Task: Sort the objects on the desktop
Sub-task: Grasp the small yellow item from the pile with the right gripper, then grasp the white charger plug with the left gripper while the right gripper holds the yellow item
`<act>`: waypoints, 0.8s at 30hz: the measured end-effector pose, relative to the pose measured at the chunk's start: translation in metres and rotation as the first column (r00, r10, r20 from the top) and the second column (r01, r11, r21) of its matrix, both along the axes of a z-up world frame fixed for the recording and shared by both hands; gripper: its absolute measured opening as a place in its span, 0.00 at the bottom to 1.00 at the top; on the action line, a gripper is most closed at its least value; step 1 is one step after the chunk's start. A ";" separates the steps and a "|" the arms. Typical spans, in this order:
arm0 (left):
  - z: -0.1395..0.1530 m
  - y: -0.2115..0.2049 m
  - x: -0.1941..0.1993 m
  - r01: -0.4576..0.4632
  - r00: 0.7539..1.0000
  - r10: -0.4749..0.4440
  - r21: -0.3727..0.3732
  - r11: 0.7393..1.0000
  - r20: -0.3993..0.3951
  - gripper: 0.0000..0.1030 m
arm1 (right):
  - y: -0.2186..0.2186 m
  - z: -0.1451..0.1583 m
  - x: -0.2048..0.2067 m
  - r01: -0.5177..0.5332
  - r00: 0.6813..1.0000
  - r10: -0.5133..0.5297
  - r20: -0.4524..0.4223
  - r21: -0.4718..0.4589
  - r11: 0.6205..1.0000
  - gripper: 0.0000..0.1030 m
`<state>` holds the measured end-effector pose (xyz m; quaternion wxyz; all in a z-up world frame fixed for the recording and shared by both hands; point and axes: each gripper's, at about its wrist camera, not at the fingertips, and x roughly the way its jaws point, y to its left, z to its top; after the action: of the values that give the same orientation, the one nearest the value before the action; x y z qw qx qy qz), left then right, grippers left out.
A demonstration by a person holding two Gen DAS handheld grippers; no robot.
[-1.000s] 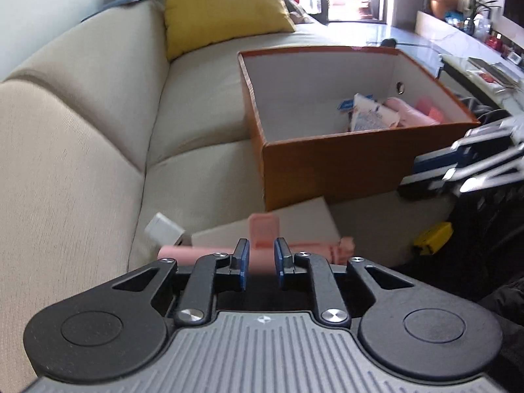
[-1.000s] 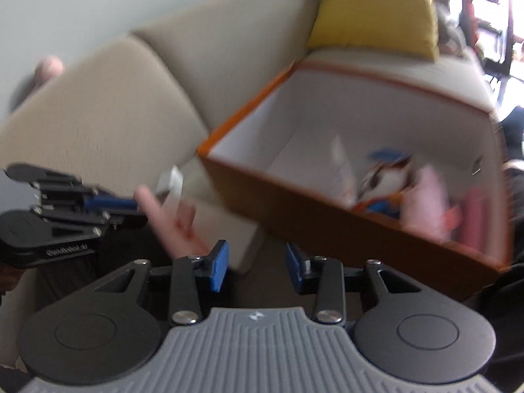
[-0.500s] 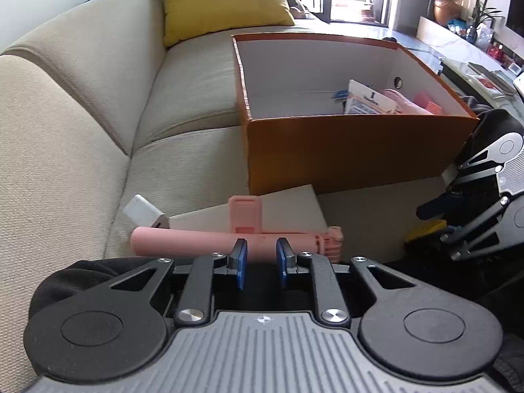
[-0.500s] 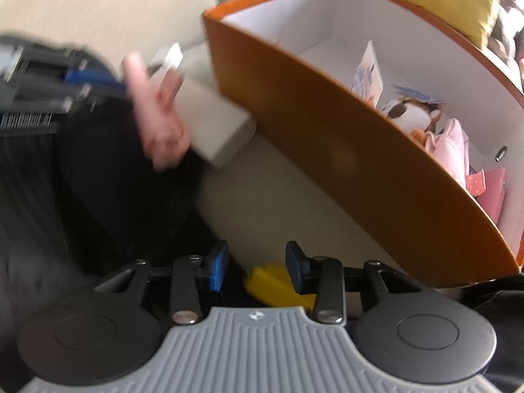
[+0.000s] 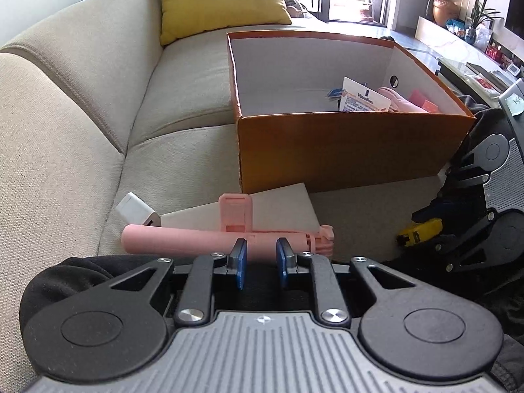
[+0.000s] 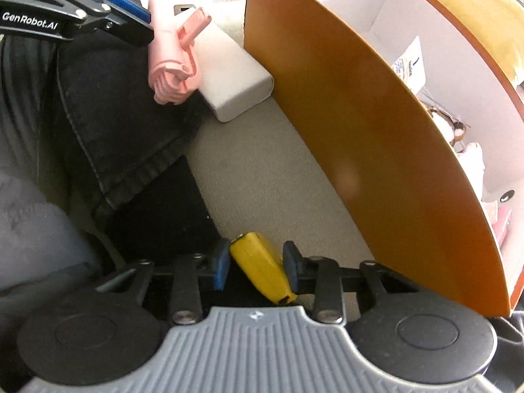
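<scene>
So the orange box (image 5: 353, 150) sits on the beige sofa (image 5: 82, 124), and everything else hangs out right in front of it. The left gripper (image 5: 260, 262) has its blue fingers (image 5: 240, 258) clamped on a pink selfie stick (image 5: 203, 239), which lies crossways just in front of the box's near wall, its phone clamp sticking up. Under and behind the stick there's a flat white box (image 5: 271, 209) pushed up against the orange box's front corner, plus a small white charger (image 5: 136, 211) to the left of that, further from the orange box.

The right gripper (image 6: 255, 268) is down low by the box's front wall, right at the sofa edge. Its fingers (image 6: 221, 265) sit on either side of a small yellow gadget (image 6: 262, 265), with the left pad touching it. I can't tell if the right pad is pressing on it too, so no idea whether it's properly gripped.

Inside the orange box, over toward its right end: a Vaseline card (image 5: 363, 100) standing up, and some pink stuff (image 5: 399, 101) behind it. A yellow cushion (image 5: 219, 0) leans on the sofa back well beyond the box. Dark jeans (image 6: 108, 124) show near the left gripper.
</scene>
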<state>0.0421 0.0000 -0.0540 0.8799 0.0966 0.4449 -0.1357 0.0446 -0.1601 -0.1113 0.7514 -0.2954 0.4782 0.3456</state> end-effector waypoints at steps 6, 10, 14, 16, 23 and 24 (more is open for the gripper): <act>0.004 0.007 0.002 -0.014 1.000 0.014 -0.007 1.000 0.005 0.21 | -0.004 0.010 0.009 0.069 0.997 -0.070 0.022 0.037 0.997 0.22; 0.012 0.023 0.006 -0.036 0.999 0.036 -0.013 0.999 0.017 0.21 | -0.009 0.023 0.019 0.141 0.990 -0.143 0.018 0.097 0.985 0.20; 0.020 0.045 0.015 -0.067 0.998 0.067 -0.031 0.997 0.010 0.21 | -0.007 0.036 0.028 0.189 0.980 -0.196 0.023 0.168 0.968 0.20; 0.023 0.054 0.023 -0.075 0.997 0.075 -0.016 0.997 0.008 0.21 | -0.003 0.041 0.033 0.202 0.977 -0.211 0.024 0.202 0.958 0.20; 0.019 0.086 0.072 -0.146 0.985 0.142 -0.030 0.989 -0.102 0.22 | 0.016 0.038 0.045 0.220 0.975 -0.224 -0.015 0.258 0.941 0.20; 0.015 0.091 0.084 -0.180 0.976 0.174 -0.032 0.983 -0.130 0.28 | 0.018 0.036 0.044 0.224 0.974 -0.227 -0.020 0.254 0.941 0.20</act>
<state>0.1260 0.0910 -0.0395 0.8605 0.0285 0.5035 -0.0724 0.0888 -0.1422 -0.0755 0.8200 -0.1414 0.4568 0.3145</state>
